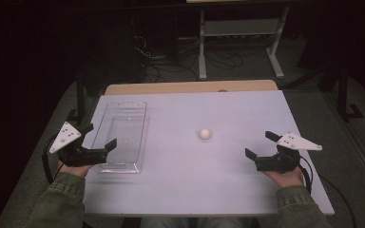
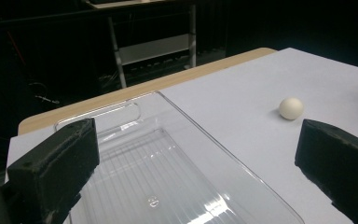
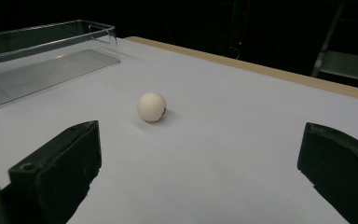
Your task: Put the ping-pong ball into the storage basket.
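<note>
1. the left tool [image 1: 100,136] hovers with jaws spread wide at the near left corner of the clear tray [image 1: 122,137].
2. the white ball [image 1: 205,133] lies on the worktop [image 1: 228,180], perhaps marked dark on one side.
3. the right tool [image 1: 261,145] gapes wide, well apart from the ball.

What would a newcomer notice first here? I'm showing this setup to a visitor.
A small white ball sits alone near the middle of the pale table. A clear plastic tray lies empty at the table's left side. An open gripper waits at each side: left gripper, right gripper.
</note>
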